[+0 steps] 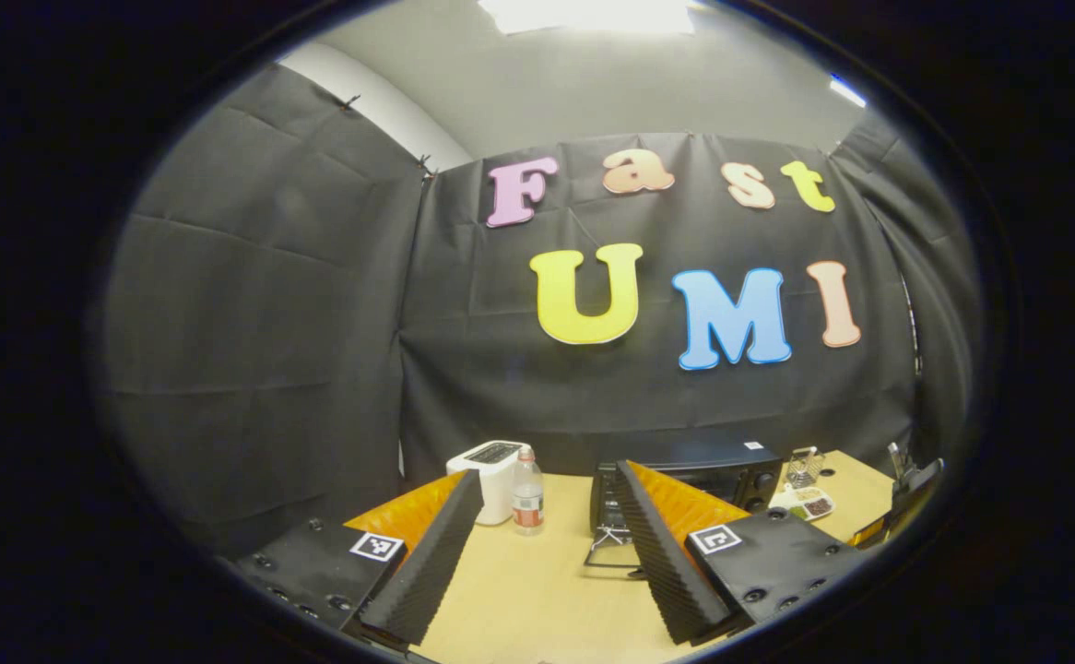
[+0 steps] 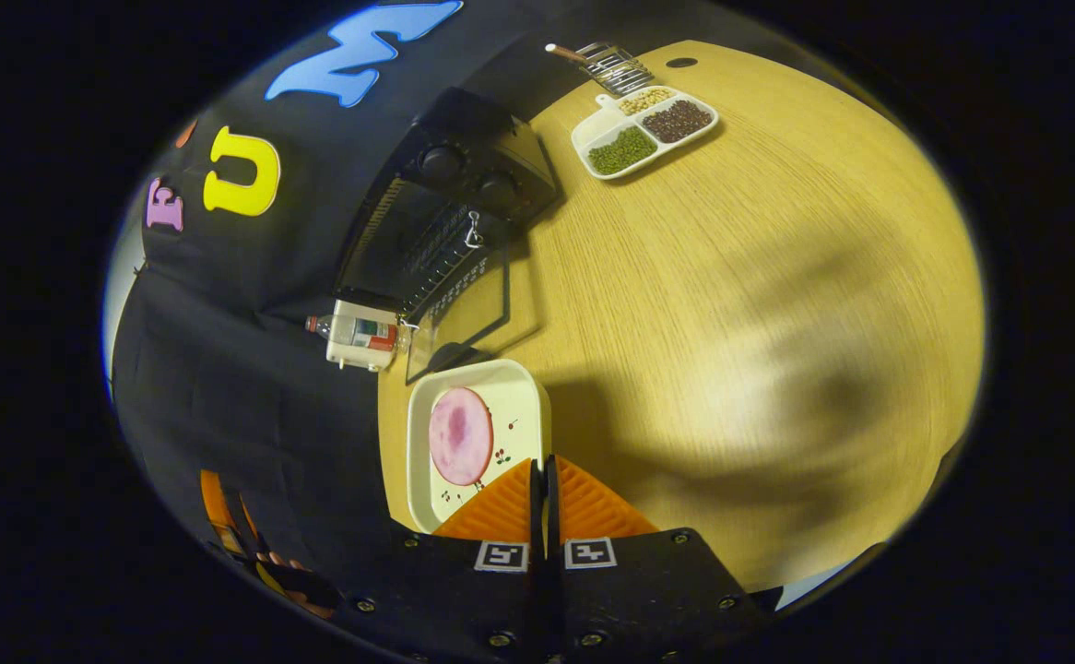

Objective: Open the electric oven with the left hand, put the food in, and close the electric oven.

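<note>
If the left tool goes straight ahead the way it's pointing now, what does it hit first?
Probably nothing soon: bare table lies between the open left tool's fingers. Farther on, the bottle stands near its line, the oven slightly right; depth unclear.

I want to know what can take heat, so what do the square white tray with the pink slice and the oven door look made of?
Square white tray: glossy, looks ceramic or melamine; can't tell which. Oven door: see-through pane, likely glass, in a dark frame.

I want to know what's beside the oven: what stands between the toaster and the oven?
A bottle, close beside the toaster; from it to the oven the table is bare, as the left gripper view shows.
</note>
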### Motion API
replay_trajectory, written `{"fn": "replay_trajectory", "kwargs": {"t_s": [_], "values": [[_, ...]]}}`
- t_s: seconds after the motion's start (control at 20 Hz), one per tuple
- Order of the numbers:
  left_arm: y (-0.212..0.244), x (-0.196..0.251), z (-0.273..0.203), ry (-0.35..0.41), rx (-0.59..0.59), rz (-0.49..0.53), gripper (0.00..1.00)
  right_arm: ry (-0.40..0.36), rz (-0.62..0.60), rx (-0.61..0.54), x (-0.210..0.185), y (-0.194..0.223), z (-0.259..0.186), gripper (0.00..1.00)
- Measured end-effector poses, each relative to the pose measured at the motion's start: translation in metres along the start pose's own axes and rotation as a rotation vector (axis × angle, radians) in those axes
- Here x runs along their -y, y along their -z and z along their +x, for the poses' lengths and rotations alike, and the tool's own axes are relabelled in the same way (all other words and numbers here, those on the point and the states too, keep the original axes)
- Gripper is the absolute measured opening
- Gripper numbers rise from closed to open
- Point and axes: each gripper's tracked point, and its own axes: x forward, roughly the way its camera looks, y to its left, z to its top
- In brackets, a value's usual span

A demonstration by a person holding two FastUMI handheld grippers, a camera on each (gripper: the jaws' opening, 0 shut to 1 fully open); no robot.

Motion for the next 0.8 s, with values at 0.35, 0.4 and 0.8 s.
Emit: {"fn": "replay_trajectory", "kwargs": {"t_s": [0.35,0.4,0.8], "values": [[0.000,-0.042,0.023,-0.045,0.016,-0.011,1.00,0.013,0.085,0.107,-0.039,-0.034,0.035,0.00],[0.001,-0.049,0.027,-0.053,0.017,-0.013,1.00,0.008,0.109,0.125,-0.045,-0.041,0.040,0.00],[0.017,-0.084,0.057,-0.080,-0.008,-0.012,1.00,-0.021,0.334,0.253,-0.080,-0.075,0.082,0.00]]}}
